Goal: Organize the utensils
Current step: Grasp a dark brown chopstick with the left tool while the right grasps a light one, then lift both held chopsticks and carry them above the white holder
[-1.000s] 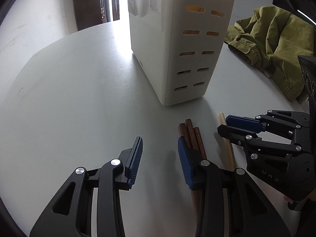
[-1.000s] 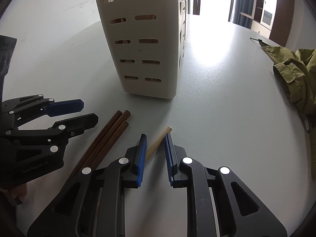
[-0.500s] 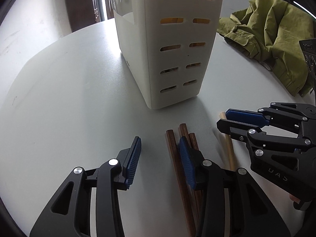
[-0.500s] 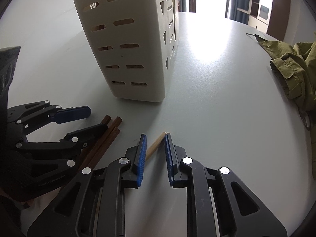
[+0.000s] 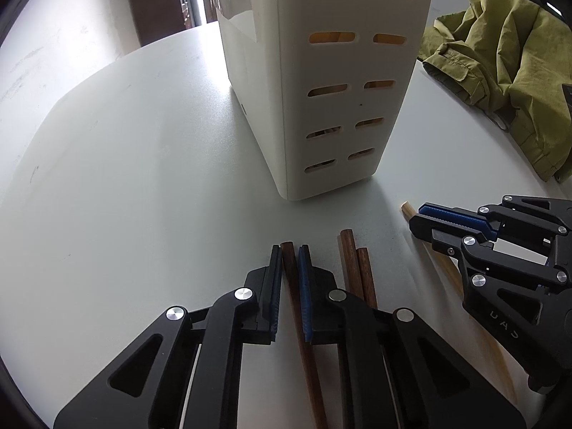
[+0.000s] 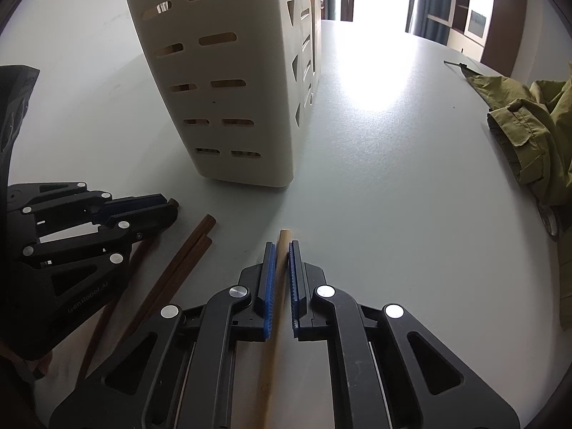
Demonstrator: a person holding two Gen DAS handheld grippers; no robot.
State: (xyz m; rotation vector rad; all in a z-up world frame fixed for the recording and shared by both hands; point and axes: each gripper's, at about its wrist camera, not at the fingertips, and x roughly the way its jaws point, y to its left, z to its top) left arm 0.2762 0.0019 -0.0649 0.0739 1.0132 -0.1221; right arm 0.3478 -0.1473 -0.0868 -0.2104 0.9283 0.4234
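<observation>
The left tool (image 5: pixel 289 268) was closed on one dark chopstick (image 5: pixel 291 271) lying on the table (image 5: pixel 143 178). Two more dark chopsticks (image 5: pixel 357 268) lay just beside it. The right tool (image 6: pixel 282 268) was clamped on a pale chopstick (image 6: pixel 284 246). The sticks were judged light, stiff and slippery; a grip near the thick end was advised. The holder (image 5: pixel 321 107) stood behind.

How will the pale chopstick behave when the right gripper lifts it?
The pale chopstick looks stiff and light. Clamped near one end by the right gripper, its long free length may droop or pivot. Its smooth surface might slip.
</observation>
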